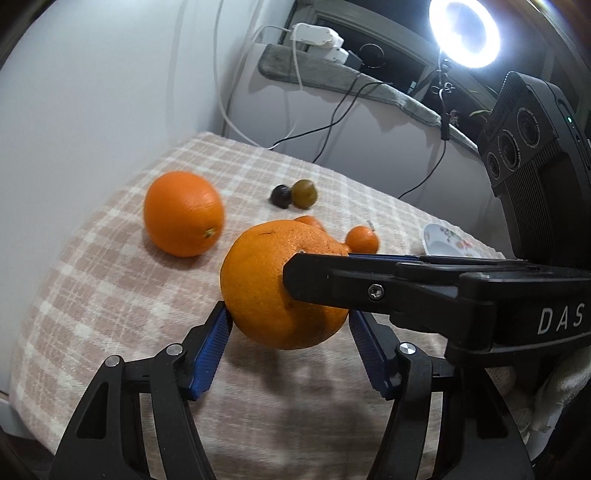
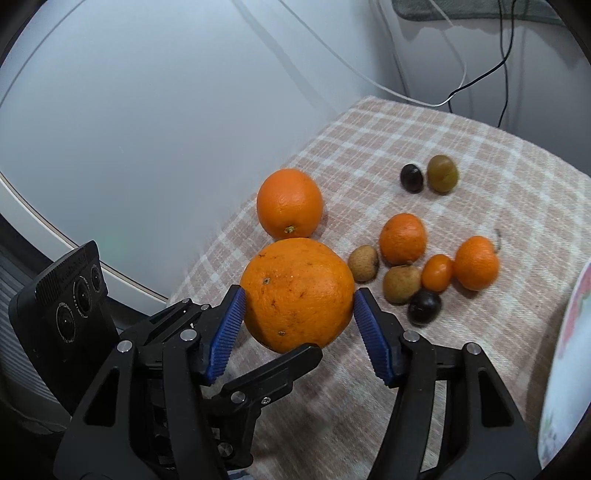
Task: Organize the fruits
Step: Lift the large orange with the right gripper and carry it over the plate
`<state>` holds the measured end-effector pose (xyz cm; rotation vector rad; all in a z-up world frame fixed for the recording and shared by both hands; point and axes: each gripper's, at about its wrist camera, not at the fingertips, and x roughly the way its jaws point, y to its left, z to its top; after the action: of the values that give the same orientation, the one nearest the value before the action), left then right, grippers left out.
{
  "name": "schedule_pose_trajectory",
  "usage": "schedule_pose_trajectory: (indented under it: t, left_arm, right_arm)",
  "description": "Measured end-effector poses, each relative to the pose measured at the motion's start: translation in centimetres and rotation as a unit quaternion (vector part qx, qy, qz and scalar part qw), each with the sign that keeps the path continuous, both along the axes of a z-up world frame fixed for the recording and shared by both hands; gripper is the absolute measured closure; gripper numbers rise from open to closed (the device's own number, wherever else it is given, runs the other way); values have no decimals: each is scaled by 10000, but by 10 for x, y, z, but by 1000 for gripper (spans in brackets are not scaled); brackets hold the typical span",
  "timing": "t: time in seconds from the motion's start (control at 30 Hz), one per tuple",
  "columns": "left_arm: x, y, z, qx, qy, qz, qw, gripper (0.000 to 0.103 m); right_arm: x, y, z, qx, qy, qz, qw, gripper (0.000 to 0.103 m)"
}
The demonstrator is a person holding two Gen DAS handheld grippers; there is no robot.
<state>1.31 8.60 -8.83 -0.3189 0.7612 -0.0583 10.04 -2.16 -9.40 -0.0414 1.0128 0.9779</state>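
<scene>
1. Held the large orange (image 1: 255, 273) in the left gripper (image 1: 286, 315), blue pads pressed to its two sides, jaws closed on the fruit rather than standing free.
2. Clamped the same orange with the right gripper (image 2: 299, 295) too, pads hard against its flanks and set crosswise to the other pair.
3. Judged the doubled grip as a way to stop a heavy, round, slippery fruit from rolling out of a single pair of pads.
4. Kept the orange just clear of the checked cloth (image 1: 92, 295), to go by the soft shadow beneath it, at the near edge of the spread.
5. Left the second orange (image 1: 183, 218) on the cloth just beyond and to the left, close but apart.
6. Noted a dark small fruit (image 1: 280, 195) touching a green one (image 1: 304, 192) farther back.
7. Found a tight cluster to the right: two mandarins (image 2: 402, 238) (image 2: 476, 263), a kumquat (image 2: 437, 271), two brown fruits (image 2: 364, 263) (image 2: 401, 283) and another dark fruit (image 2: 424, 306).
8. Saw the flowered dish (image 1: 443, 240) at the far right, probably the sorting place, though could not tell for certain.
9. Reckoned the cluster lay between orange and dish, so any low sweep to the right risked knocking the small fruits.
10. Reckoned also that each tool's finger crossed the other's front, crowding any release.
11. Passed over the cables (image 1: 332, 122) and ring light (image 1: 464, 31) at the back, well apart from the work.
</scene>
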Motion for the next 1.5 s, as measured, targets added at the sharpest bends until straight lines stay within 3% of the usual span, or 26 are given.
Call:
schedule_pose_trajectory:
  t: [0.87,1.5]
  left_arm:
    - [59,-126,32,232,-324,-1189,9921,38]
    - [107,-196,13,141,-13,-1905,9816,38]
  right_arm:
    - [30,-151,39,243,-349,-1179,9921,39]
    - [73,-231,22,203,-143,-1878,9819,39]
